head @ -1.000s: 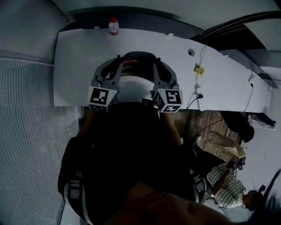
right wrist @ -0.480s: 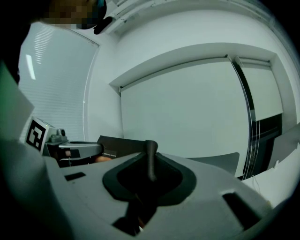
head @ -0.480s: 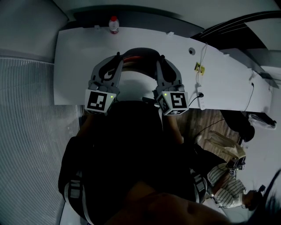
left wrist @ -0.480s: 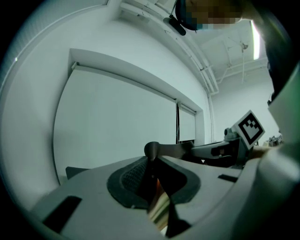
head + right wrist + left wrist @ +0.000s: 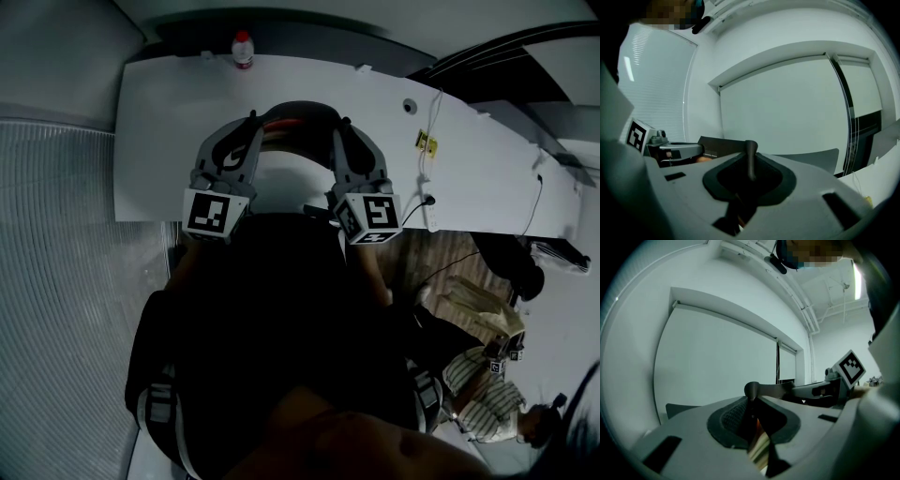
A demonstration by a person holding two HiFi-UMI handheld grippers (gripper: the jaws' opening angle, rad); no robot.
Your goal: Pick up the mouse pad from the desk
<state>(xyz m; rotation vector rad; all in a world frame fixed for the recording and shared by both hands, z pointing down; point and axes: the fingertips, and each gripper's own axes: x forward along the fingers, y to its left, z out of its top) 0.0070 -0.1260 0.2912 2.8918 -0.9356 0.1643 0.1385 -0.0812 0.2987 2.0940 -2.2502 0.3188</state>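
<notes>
The mouse pad [image 5: 298, 116] is dark, with a reddish streak on its underside. It hangs bowed into an arch over the white desk [image 5: 159, 122], held between my two grippers. My left gripper [image 5: 249, 139] is shut on the pad's left edge [image 5: 757, 391]. My right gripper [image 5: 337, 139] is shut on its right edge [image 5: 751, 157]. In the left gripper view the pad runs from my left gripper [image 5: 753, 414] across to the right gripper's marker cube [image 5: 851, 369]. In the right gripper view the thin pad edge stands upright between the pads of my right gripper [image 5: 750, 174].
A small bottle with a red cap [image 5: 243, 52] stands at the desk's far edge. A cable hole [image 5: 408, 110], a yellow tag [image 5: 423, 147] and a white power strip [image 5: 430, 214] lie on the right part. Another person in a striped sleeve [image 5: 487, 380] is at lower right.
Both grippers have risen a little with the pad held between them; the marker cubes sit slightly nearer the camera. The grip on each edge is unchanged.
</notes>
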